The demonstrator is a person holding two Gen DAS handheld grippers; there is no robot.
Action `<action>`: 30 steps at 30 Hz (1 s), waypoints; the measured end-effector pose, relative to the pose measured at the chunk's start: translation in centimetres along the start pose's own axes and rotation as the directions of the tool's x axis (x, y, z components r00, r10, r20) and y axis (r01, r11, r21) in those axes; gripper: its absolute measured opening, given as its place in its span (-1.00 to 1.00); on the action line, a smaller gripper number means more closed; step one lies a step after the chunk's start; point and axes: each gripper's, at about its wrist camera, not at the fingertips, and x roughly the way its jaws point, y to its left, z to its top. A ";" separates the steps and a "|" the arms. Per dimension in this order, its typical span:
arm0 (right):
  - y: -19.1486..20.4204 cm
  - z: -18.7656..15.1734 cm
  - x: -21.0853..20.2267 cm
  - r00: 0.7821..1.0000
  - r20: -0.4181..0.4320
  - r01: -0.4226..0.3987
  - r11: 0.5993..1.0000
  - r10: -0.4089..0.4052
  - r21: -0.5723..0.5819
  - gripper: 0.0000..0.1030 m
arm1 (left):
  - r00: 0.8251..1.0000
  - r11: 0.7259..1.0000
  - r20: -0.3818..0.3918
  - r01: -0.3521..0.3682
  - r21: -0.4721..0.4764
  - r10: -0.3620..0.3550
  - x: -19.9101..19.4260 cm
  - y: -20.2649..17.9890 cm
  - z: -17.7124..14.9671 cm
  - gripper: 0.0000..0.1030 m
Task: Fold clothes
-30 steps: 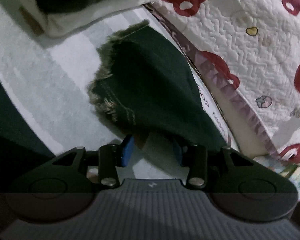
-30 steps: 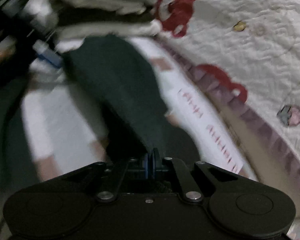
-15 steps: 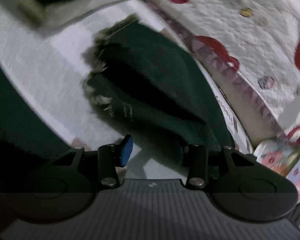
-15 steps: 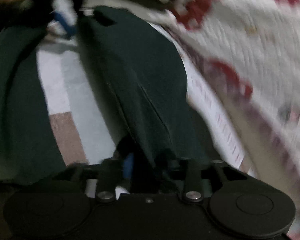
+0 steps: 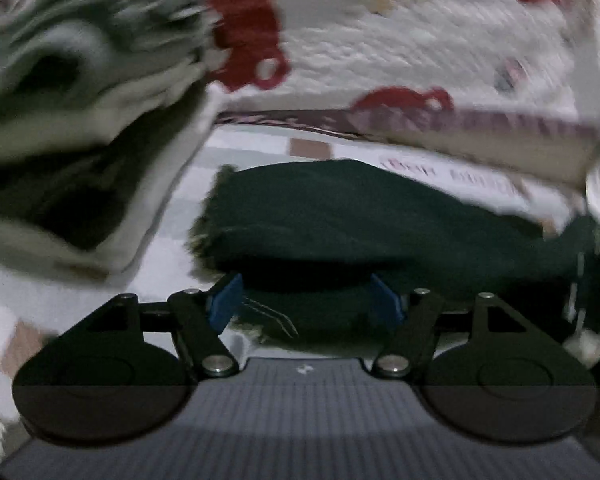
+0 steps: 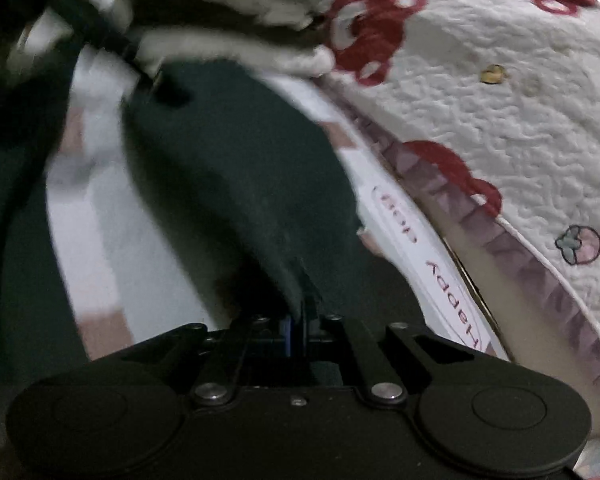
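Observation:
A dark green garment (image 5: 340, 216) with a frayed hem lies on a pale mat. My left gripper (image 5: 306, 300) is at that hem, and its jaws are opening. The cloth lies between the blue pads (image 5: 225, 302), which stand wide and do not press on it. In the right wrist view the same garment (image 6: 228, 168) runs up from my right gripper (image 6: 298, 320), which is shut on a raised fold of it. The left wrist view is blurred by motion.
A stack of folded clothes (image 5: 72, 92) sits at the mat's far left, seen too as a stack (image 6: 228, 20) in the right wrist view. A white quilt with red bears (image 6: 500, 100) borders the mat (image 6: 100, 220) on the right.
The left view has rolled, and the left jaws have spread wider around the frayed hem. The right jaws opened around a fold of the green garment, then shut on it lower down.

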 end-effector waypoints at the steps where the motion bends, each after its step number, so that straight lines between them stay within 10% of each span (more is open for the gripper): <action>1: 0.2 -0.5 0.2 1.000 -0.017 -0.008 1.000 0.008 0.009 -0.93 | 1.000 0.998 -0.002 0.015 -0.067 -0.015 0.1 1.2 0.2 0.37; 6: -0.9 -1.3 0.5 0.994 -0.059 -0.081 0.979 0.093 0.187 -0.80 | 0.998 0.978 -0.069 -0.020 -0.208 0.006 3.2 5.8 2.1 0.61; 12: -0.6 -0.9 0.3 0.995 -0.054 -0.076 0.989 0.083 0.130 -0.74 | 0.987 0.919 -0.096 0.083 -0.386 -0.130 7.9 9.6 2.1 0.62; 16: -0.9 -1.0 0.2 0.995 -0.044 -0.081 0.989 0.087 0.122 -0.74 | 0.983 0.922 -0.011 0.167 -0.349 -0.183 7.5 9.4 1.7 -0.31; 18: -1.9 -0.6 0.3 0.990 -0.059 -0.117 0.973 0.131 0.201 -0.69 | 0.972 0.914 0.065 0.233 -0.332 -0.224 6.5 9.0 1.5 -0.36; 23: -9.1 1.2 -1.1 0.930 0.118 -0.344 0.709 0.349 0.616 -0.41 | 0.953 0.876 0.086 0.300 -0.377 -0.289 6.9 7.0 0.9 -0.36; 30: -17.1 -2.4 -2.1 0.985 0.068 -0.145 0.559 0.157 0.816 -0.23 | 0.932 0.910 0.079 0.362 -0.201 -0.353 3.9 4.7 1.4 -0.73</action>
